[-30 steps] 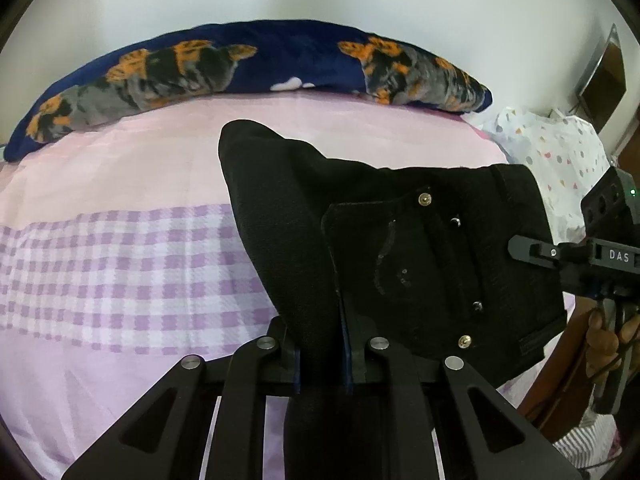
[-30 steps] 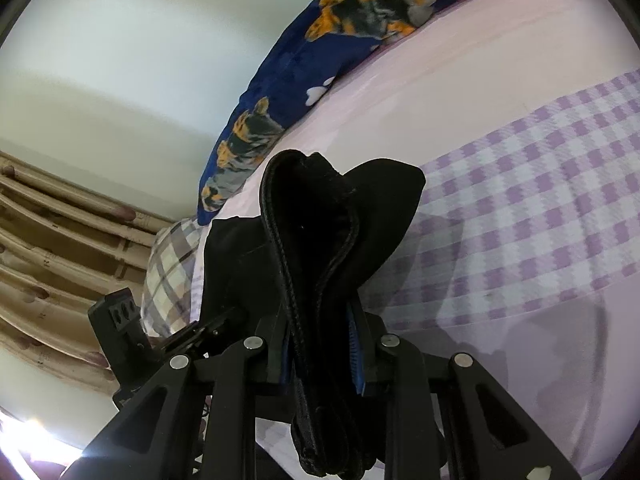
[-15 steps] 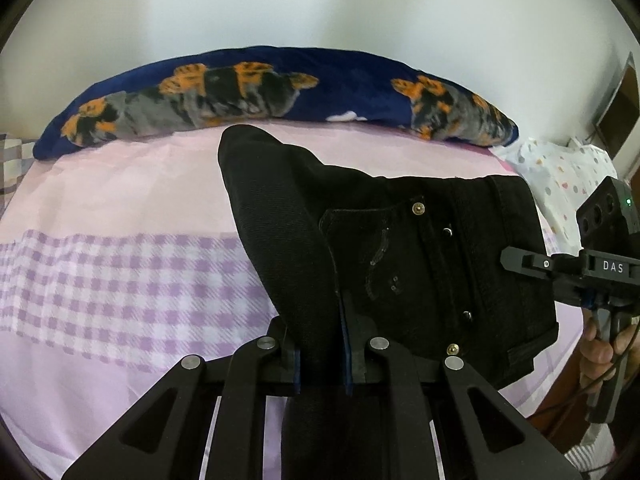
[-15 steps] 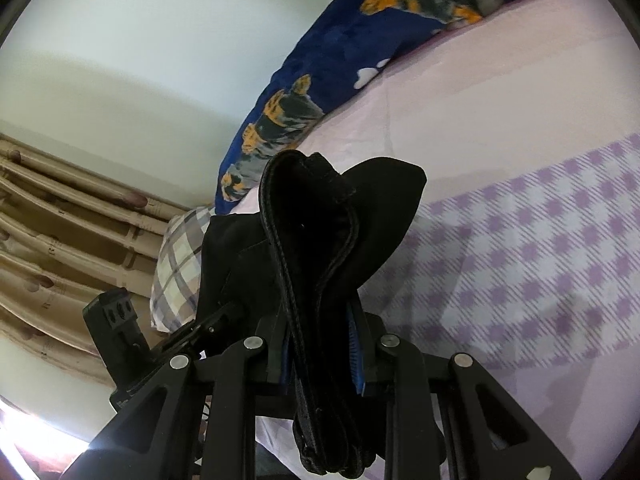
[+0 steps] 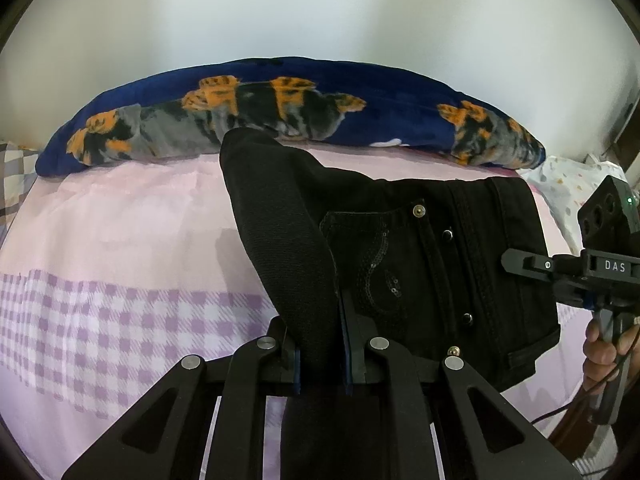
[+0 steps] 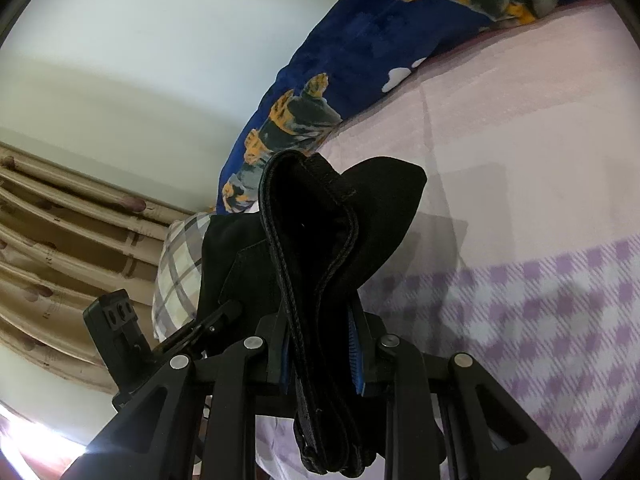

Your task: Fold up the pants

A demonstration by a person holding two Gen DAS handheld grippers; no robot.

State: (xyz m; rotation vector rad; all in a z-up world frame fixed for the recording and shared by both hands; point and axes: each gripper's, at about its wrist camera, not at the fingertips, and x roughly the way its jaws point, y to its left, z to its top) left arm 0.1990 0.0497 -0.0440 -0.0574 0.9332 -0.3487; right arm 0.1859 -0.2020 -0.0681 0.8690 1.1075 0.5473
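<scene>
Black pants (image 5: 432,264) with studs and a sequin pocket hang stretched between my two grippers above the bed. My left gripper (image 5: 320,356) is shut on one end of the waistband, the cloth bunched between its blue pads. My right gripper (image 6: 320,356) is shut on the other end, where the thick waistband (image 6: 304,264) loops up out of its jaws. In the left wrist view the right gripper (image 5: 560,276) shows at the right edge of the pants. In the right wrist view the left gripper (image 6: 192,328) shows at the lower left.
A pink bedsheet with a purple checked band (image 5: 120,312) lies below the pants. A long navy pillow with orange and grey dogs (image 5: 280,108) lies along the wall. A grey plaid pillow (image 6: 180,276) and beige curtains (image 6: 60,240) are on one side, a dotted white pillow (image 5: 576,184) on the other.
Both grippers have risen and tilted up with the pants held fast. More wall shows and the navy pillow sits lower in the left view. The grips have not changed.
</scene>
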